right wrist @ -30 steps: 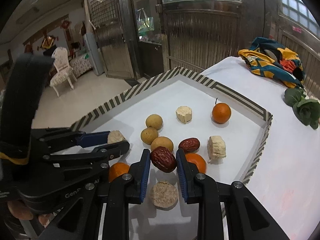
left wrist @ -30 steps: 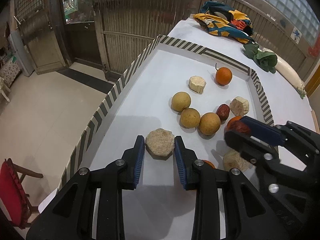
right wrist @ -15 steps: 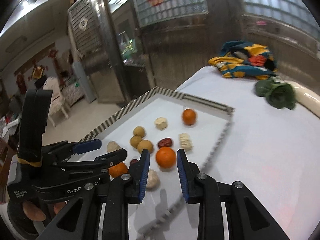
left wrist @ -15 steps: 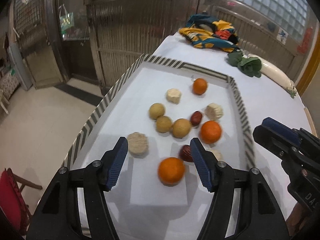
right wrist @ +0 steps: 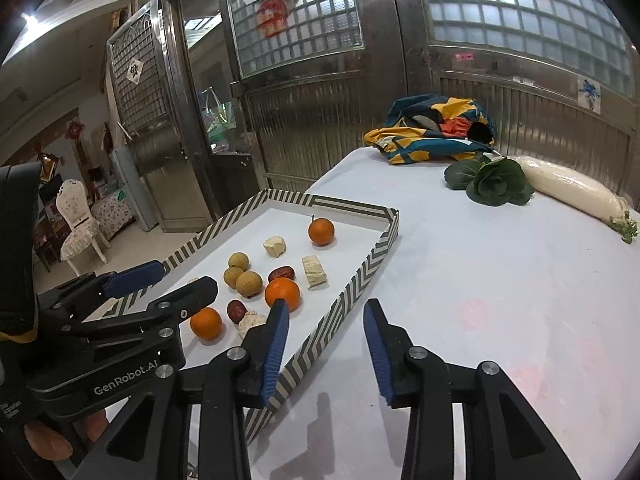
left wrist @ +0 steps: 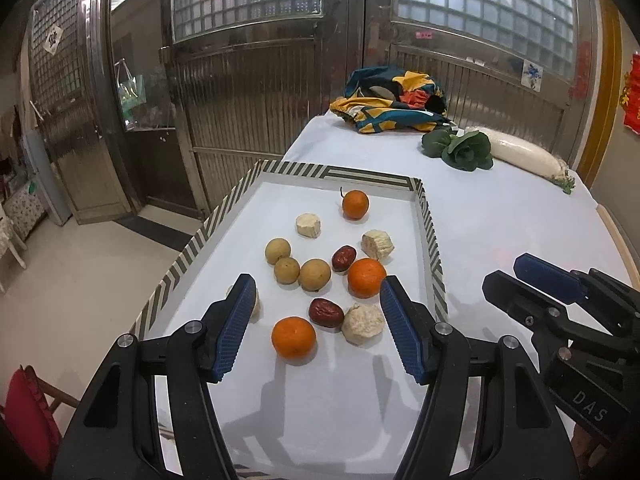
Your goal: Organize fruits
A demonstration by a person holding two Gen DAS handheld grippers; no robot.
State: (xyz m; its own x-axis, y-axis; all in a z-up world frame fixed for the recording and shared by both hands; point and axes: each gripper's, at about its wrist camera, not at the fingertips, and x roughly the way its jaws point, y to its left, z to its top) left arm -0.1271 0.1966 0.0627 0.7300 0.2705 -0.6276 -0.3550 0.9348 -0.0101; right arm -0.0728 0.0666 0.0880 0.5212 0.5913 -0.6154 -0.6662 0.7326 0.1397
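Fruits all sit loose in the striped-rim tray (left wrist: 429,236) on the white table (left wrist: 500,216), none in either gripper. Near end: orange (left wrist: 293,337), a red date (left wrist: 325,312) just beside it on the right, and a pale rough chunk (left wrist: 363,324) touching the date. Mid tray: second orange (left wrist: 366,277), another red date (left wrist: 343,258) beside it, three tan round fruits (left wrist: 298,265) clustered on the left, and a pale block (left wrist: 377,244) behind the orange. Far end: third orange with stem (left wrist: 355,204) and a pale chunk (left wrist: 308,225), apart from each other. One more pale piece (left wrist: 256,306) is mostly hidden behind the left tong's left finger. Left gripper (left wrist: 316,328) hangs above the near end of the tray, jaws standing well apart, nothing between the pads; the near orange only shows through the gap. Right gripper (right wrist: 326,346) is off to the tray's right side, over the rim corner and bare table, jaws opening, nothing between them. In the right wrist view the left tool shows low on the left, with fingertips (right wrist: 44,440) of the person under it. Far end of the table: patterned cloth (left wrist: 394,100), leafy greens (left wrist: 460,148), and a white radish (left wrist: 524,156), all well apart from the tray.
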